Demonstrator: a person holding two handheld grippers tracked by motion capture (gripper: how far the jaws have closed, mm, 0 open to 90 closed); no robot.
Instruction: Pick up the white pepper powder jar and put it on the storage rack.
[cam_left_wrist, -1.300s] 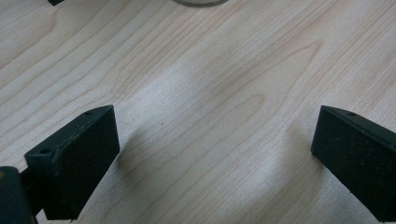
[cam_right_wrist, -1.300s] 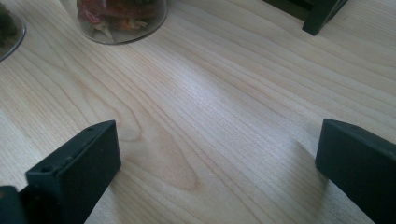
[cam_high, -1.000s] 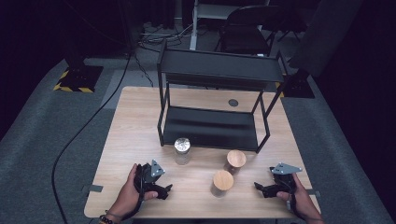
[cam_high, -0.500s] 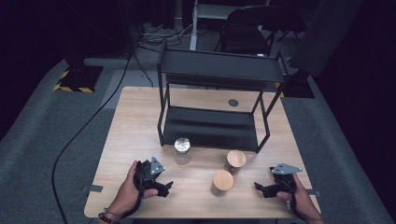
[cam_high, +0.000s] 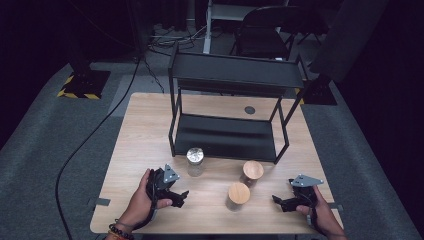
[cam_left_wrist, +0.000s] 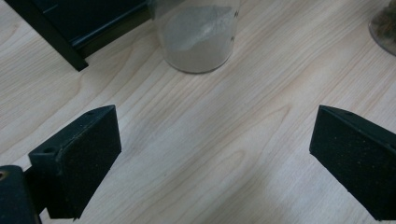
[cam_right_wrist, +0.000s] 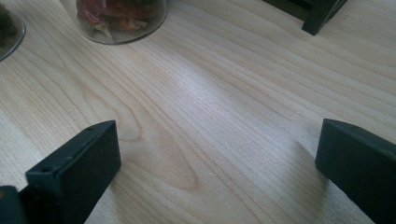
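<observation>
Left gripper (cam_high: 172, 194) sits low over the table (cam_high: 145, 130), jaws spread wide with nothing between them, bare wood in the gap (cam_left_wrist: 212, 154). Ahead of it and slightly left stands the silver-lidded jar (cam_high: 194, 161), near but not touching; in the left gripper view the jar (cam_left_wrist: 198, 35) is cut off at the top edge, lid out of frame, pale powder inside. Another jar's edge (cam_left_wrist: 385, 28) clips the top right corner there, contents hard to make out. Right gripper (cam_high: 287, 202) is also spread apart and holds nothing, jaws over bare wood (cam_right_wrist: 217, 154). Ahead and to its left is a wood-lidded jar (cam_high: 252, 172), and in the right gripper view its base (cam_right_wrist: 121, 21) shows reddish contents, possibly dried chillies, top cropped. A second wood-lidded jar (cam_high: 238, 195) stands closer on that side; just a sliver of it (cam_right_wrist: 9, 28) shows at the frame edge. The black shelf (cam_high: 235, 75) stands beyond all the jars, with only a foot (cam_right_wrist: 320, 16) of it caught by the right gripper's camera.
</observation>
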